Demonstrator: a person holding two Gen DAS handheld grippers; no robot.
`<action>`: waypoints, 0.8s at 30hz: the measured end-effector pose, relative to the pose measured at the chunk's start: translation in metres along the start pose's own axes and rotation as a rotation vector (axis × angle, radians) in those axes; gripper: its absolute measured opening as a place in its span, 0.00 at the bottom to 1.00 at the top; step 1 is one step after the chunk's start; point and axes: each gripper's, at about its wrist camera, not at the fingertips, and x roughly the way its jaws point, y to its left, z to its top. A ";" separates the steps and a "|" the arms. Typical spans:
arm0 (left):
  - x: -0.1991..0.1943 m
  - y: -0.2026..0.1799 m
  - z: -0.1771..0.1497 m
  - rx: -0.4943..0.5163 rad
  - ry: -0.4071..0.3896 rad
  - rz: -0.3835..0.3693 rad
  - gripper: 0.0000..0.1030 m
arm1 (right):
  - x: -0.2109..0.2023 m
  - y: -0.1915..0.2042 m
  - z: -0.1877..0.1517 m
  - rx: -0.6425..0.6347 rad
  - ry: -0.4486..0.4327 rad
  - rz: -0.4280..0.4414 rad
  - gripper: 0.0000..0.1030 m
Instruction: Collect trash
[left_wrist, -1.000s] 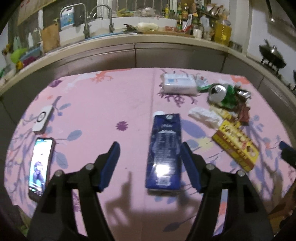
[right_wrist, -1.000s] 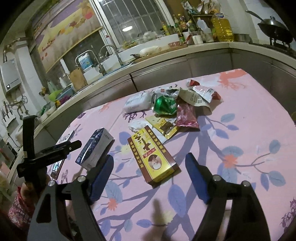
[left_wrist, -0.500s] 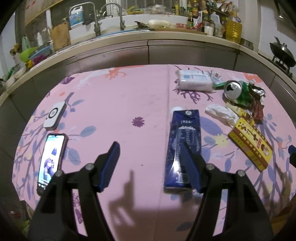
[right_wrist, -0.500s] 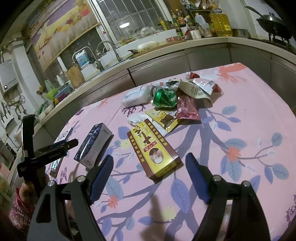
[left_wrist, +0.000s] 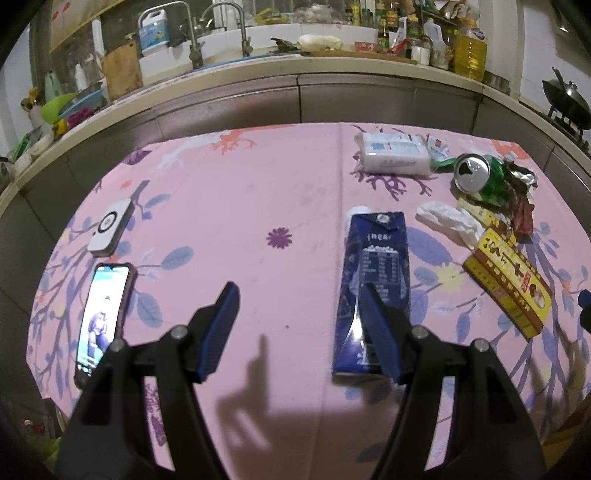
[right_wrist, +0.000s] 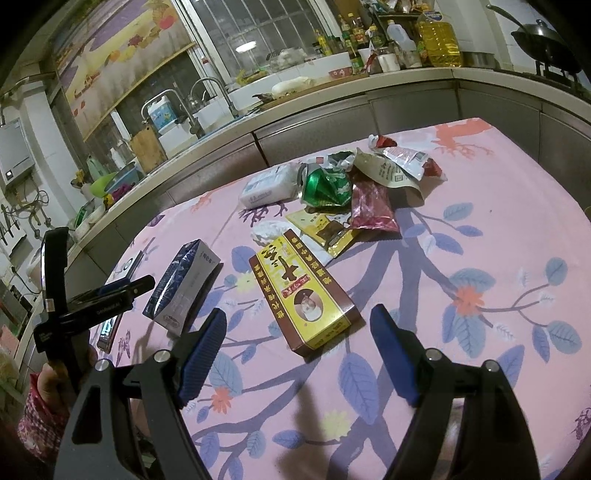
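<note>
A dark blue carton (left_wrist: 373, 280) lies flat on the pink flowered tablecloth (left_wrist: 236, 206); it also shows in the right wrist view (right_wrist: 183, 284). My left gripper (left_wrist: 299, 314) is open and empty, its right finger over the carton's near end. A yellow box (right_wrist: 304, 290) lies just ahead of my open, empty right gripper (right_wrist: 295, 332); it also shows in the left wrist view (left_wrist: 508, 282). Beyond lie a crushed green can (right_wrist: 325, 184), foil wrappers (right_wrist: 371, 203), a crumpled tissue (left_wrist: 448, 219) and a white tissue pack (left_wrist: 393, 155).
A lit phone (left_wrist: 101, 317) and a white device (left_wrist: 110, 227) lie at the table's left side. A steel kitchen counter (left_wrist: 295, 96) with sink, bottles and a wok curves behind the table. The left gripper shows at the left of the right wrist view (right_wrist: 110, 291).
The left gripper has drawn back and to the left, so the carton has slid from between its fingers to under the right finger. The right gripper has barely moved.
</note>
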 end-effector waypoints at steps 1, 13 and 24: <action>0.001 0.000 0.000 0.000 0.002 0.001 0.63 | 0.000 0.000 0.000 0.000 0.000 -0.001 0.75; 0.003 0.002 0.000 -0.005 0.009 0.007 0.69 | 0.002 0.000 -0.002 0.000 0.007 -0.004 0.75; 0.004 0.001 0.000 -0.001 0.013 0.018 0.75 | 0.004 0.000 -0.002 0.001 0.009 -0.004 0.75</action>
